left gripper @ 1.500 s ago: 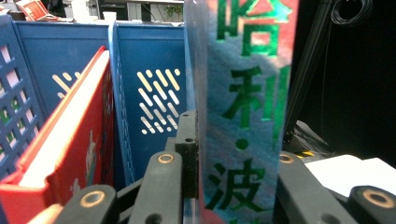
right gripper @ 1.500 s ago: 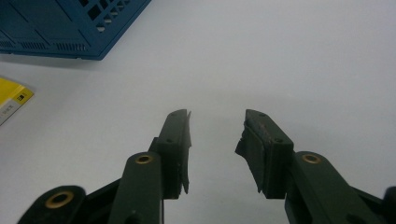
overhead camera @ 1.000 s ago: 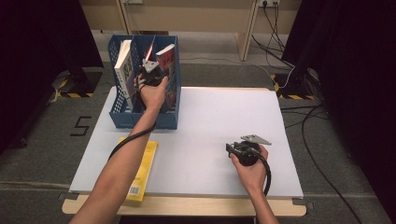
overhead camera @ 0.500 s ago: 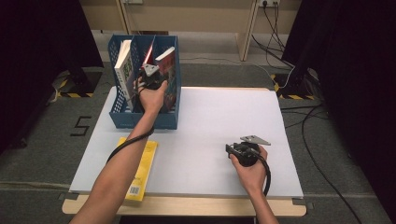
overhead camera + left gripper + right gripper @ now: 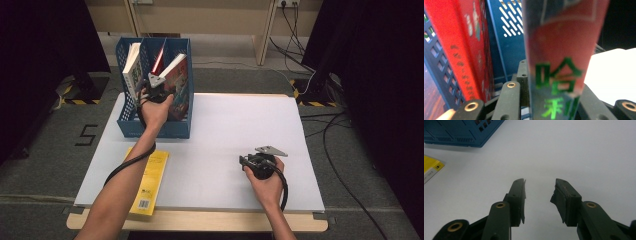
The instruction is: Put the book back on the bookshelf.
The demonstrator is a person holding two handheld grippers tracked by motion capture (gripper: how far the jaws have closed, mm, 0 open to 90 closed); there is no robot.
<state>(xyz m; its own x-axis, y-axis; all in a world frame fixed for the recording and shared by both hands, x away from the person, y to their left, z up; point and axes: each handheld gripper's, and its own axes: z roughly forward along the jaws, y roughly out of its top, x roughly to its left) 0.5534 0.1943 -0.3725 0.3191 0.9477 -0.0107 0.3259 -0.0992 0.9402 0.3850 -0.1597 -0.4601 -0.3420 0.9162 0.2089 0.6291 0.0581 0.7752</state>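
My left gripper (image 5: pixel 157 86) reaches into the blue file rack (image 5: pixel 155 129) at the table's back left, shut on a red book with green characters on its spine (image 5: pixel 176 75). The book leans tilted in the rack's right compartment. In the left gripper view its spine (image 5: pixel 559 50) stands between the black jaws of my left gripper (image 5: pixel 554 82). My right gripper (image 5: pixel 245 162) rests low over the white table at the front right. Its fingers stand apart with nothing between them, as the right gripper view shows (image 5: pixel 540 182).
A white-covered book (image 5: pixel 132 67) stands in the rack's left compartment, and another red book (image 5: pixel 159 60) (image 5: pixel 466 50) in the middle one. A yellow book (image 5: pixel 150 180) (image 5: pixel 431 168) lies flat at the table's front left. The white tabletop (image 5: pixel 235 125) ends just ahead of the person.
My left hand has shifted slightly toward the near side, and the red book has sunk lower into the right compartment and leans more. The right hand has stayed where it was.
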